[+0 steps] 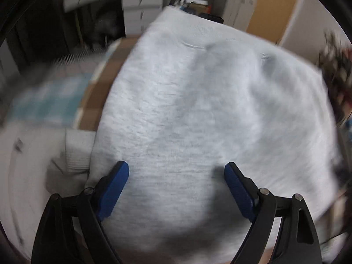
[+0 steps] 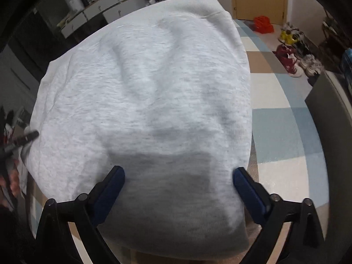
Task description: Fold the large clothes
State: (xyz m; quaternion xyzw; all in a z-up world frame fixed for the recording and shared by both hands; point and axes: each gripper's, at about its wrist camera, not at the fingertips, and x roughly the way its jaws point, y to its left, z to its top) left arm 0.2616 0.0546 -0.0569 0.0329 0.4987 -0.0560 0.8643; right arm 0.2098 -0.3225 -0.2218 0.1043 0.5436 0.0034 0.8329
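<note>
while both grippers hang over the folded grey garment point(image 2: 143, 101), neither has hold of it: the left gripper point(image 1: 176, 171) stands wide with its blue pads point(image 1: 114, 189) apart above the cloth, and the right gripper point(image 2: 178, 176) is just as wide, nothing pressed between its fingers. the garment lies as a thick, roughly square bundle on a checked mat point(image 2: 281, 118), its ribbed hem toward the far edge in the right wrist view and its right side running close along the mat's paler squares. a ribbed cuff point(image 1: 77, 151) sticks out from the bundle's left side in the left wrist view, which suggests a sleeve is not fully tucked. the risks seem to lie there: if the next grab takes only the top layer, the bundle would likely peel open instead of folding over; if the two grippers bite at uneven depths, the fold would probably come out skewed. soft bulges across the middle hint at trapped folds beneath, which could set as creases. the left view is blurred, so the near edge of the cloth is hard to place, and a pinch aimed there might close on air or drag the whole bundle across the mat.
</note>
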